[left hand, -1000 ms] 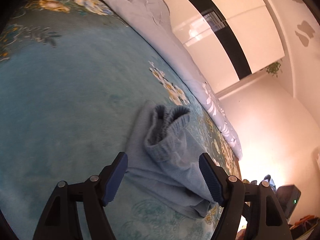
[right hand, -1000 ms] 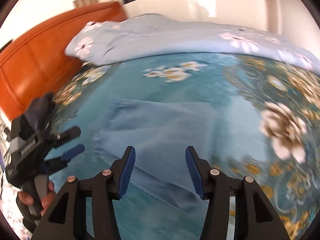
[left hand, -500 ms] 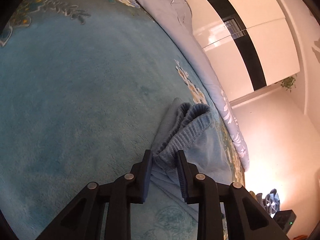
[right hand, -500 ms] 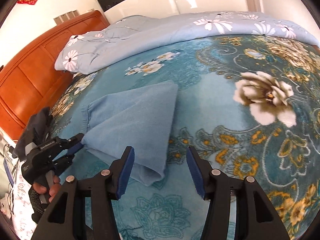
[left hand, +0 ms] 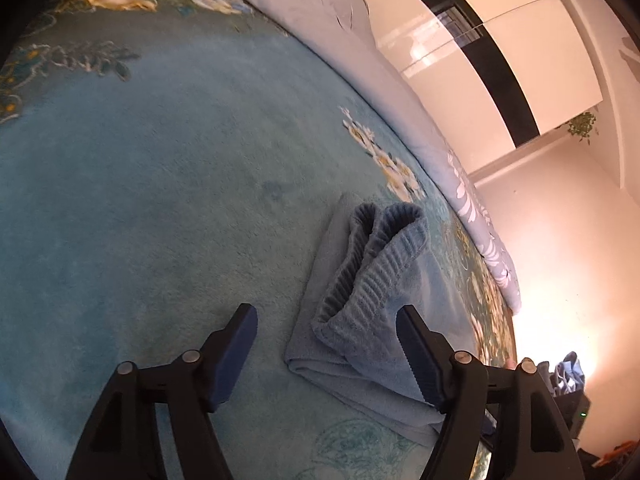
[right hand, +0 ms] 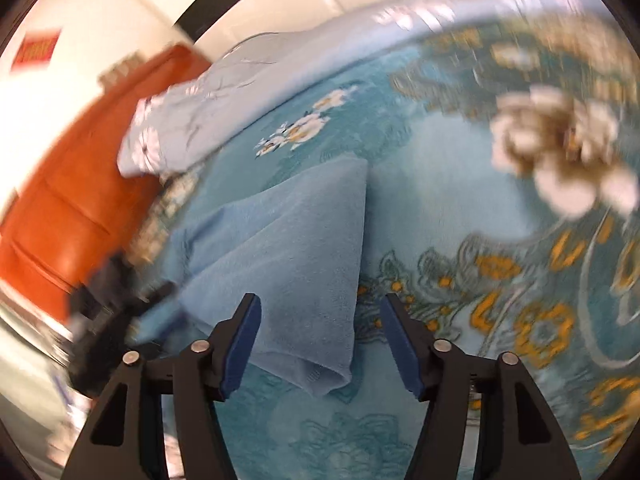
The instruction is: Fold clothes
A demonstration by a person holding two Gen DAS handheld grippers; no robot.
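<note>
A light blue knit garment (left hand: 372, 304) lies folded on the teal floral bedspread (left hand: 140, 200), its ribbed cuff bunched up on top. My left gripper (left hand: 326, 344) is open just above its near end, touching nothing. In the right wrist view the same garment (right hand: 288, 264) lies as a folded strip, its near corner between the fingers of my open, empty right gripper (right hand: 320, 340). The left gripper shows blurred at the garment's left end (right hand: 116, 304).
A pale blue flowered quilt (left hand: 360, 64) lies along the far side of the bed. An orange wooden headboard (right hand: 68, 208) stands at the left. White wardrobe doors (left hand: 500, 48) lie beyond. The right wrist view is motion-blurred.
My left gripper was shut on the ribbed cuff half a second ago and has opened and let it go. My right gripper stayed open and swung, blurring its view.
</note>
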